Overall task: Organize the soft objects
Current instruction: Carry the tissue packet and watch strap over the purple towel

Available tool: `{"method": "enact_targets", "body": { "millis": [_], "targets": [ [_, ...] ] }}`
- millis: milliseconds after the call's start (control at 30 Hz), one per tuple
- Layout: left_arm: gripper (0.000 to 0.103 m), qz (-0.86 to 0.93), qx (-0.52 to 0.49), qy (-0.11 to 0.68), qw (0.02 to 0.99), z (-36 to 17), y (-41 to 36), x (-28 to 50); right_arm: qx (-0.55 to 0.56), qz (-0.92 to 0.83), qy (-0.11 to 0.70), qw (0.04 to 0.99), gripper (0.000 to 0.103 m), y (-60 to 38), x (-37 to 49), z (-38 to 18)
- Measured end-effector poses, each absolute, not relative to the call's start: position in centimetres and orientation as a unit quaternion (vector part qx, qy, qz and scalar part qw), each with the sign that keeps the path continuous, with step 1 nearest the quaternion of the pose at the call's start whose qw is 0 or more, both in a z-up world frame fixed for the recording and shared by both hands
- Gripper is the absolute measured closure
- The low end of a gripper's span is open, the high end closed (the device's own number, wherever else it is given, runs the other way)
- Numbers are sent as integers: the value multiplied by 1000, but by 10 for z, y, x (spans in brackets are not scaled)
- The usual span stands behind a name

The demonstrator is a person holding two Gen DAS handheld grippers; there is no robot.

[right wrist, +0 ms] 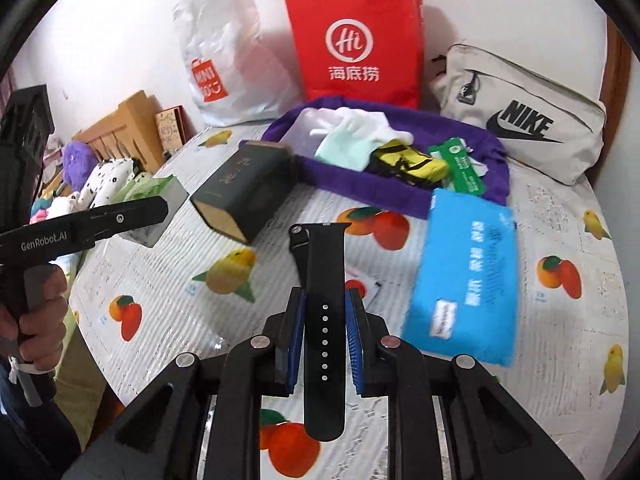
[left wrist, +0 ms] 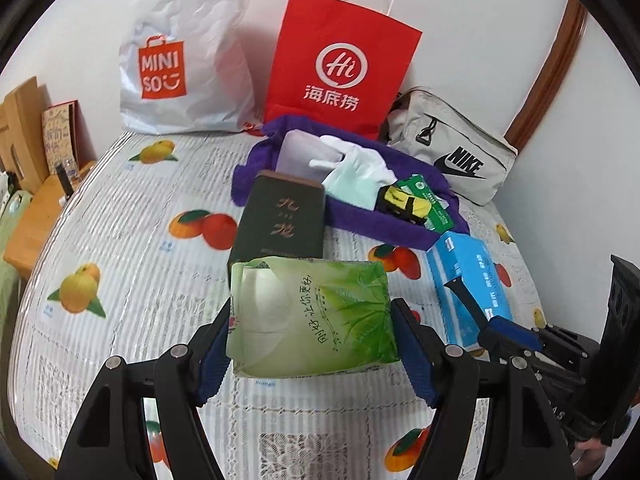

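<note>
Nearest your right-wrist lens, the right gripper (right wrist: 325, 320) has its blue pads (right wrist: 297, 328) pressed onto a black watch strap (right wrist: 324, 280), held lengthwise above the fruit-print tablecloth (right wrist: 560, 360). Expect the strap to be light, limp and rubbery: its free end will likely flop, so keep your hold near mid-length, across the flat faces. In the left-wrist view, the left gripper (left wrist: 314, 320) pinches a green tissue pack (left wrist: 316, 316) by its 2 sides, clear of the cloth. Judge it light and compressible; a firm squeeze would probably crumple the film wrapper. Beyond lie a dark box (left wrist: 280, 220), a blue tissue pack (right wrist: 464, 276) and a purple cloth (left wrist: 360, 216) carrying a white glove (left wrist: 356, 164), a yellow-black item (left wrist: 400, 200) and a green packet (left wrist: 434, 204). The yellow-black item is too blurred to identify. The strap's lower end hides between the gripper arms, and the contents of the 2 shopping bags cannot be seen.
</note>
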State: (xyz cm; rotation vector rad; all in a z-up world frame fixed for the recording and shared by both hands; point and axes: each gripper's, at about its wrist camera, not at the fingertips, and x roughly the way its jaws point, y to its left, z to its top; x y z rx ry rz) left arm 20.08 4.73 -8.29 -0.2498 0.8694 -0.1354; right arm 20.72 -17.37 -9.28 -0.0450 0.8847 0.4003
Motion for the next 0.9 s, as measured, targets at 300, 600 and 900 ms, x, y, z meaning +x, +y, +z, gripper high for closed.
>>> {"method": "enact_targets", "body": {
  "millis": [300,600,900],
  "targets": [
    [31,-70,-110,416,900,-69,37,224,-4,178,414,893,83,-193,235,-78],
    [31,-74,-100,412,903,-57,33,250,8,163,407,899,83,-206,263,-68],
    [31,-60,-104,409,905,-54,38,265,11,158,409,899,83,-216,284,-68]
  ]
}}
